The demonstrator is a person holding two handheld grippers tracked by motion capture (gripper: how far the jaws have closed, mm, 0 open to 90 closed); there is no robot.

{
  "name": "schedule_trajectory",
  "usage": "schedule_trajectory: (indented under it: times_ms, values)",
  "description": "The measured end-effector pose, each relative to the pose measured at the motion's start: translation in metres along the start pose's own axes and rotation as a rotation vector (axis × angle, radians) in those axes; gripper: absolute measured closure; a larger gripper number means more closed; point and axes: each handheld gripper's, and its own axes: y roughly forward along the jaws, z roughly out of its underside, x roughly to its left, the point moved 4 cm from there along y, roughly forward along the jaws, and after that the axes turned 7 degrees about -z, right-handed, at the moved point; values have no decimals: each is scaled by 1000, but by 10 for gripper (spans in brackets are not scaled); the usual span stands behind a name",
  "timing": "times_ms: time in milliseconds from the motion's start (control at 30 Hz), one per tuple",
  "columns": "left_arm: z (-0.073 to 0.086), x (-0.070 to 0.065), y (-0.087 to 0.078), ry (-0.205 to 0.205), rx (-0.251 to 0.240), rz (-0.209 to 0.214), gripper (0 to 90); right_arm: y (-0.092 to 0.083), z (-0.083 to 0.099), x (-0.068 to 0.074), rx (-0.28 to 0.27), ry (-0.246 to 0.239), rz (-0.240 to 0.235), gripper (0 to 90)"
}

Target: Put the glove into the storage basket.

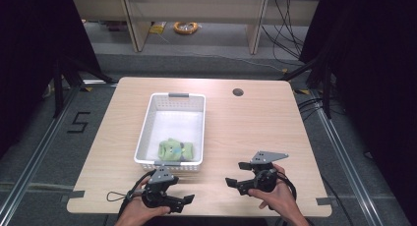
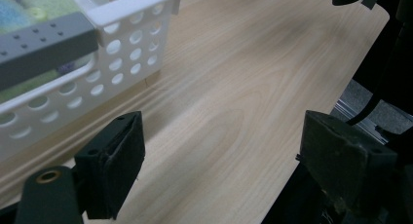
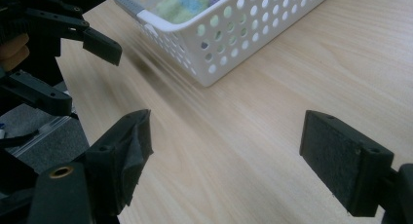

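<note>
One white basket (image 1: 147,132) holding one green plush toy (image 1: 173,149) sits beyond my left gripper (image 1: 184,203); my right gripper (image 1: 235,175) faces it; both gape empty.

A white plastic basket (image 1: 169,132) with round perforations in its walls and grey handle strips at both short ends stands upright on the light wood table, left of the table's middle, its long side running away from the person. Inside it, at the near end, lies a soft green plush toy (image 1: 174,150) with small blue and purple patches, resting on the basket floor close to the near wall. In the gripper views the toy shows blurred above the rim (image 3: 182,2).
</note>
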Motion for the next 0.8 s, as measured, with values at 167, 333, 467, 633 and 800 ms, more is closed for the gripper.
schedule_trajectory:
  times_ms: [167,333,467,633,800]
  values:
    - [7,-3,-1,4,19,-4,157,-1,6,3,-4,-19,-2,194]
    - [11,-7,-1,18,20,-2,157,-2,15,8,5,-21,4,187]
    - [18,-11,-2,46,40,-8,157,-3,23,14,9,1,1,182]
    - [25,-17,-1,50,50,-4,157,-5,31,13,26,-26,41,178]
    - [29,-16,-2,91,76,-20,157,-6,38,17,42,-6,38,178]
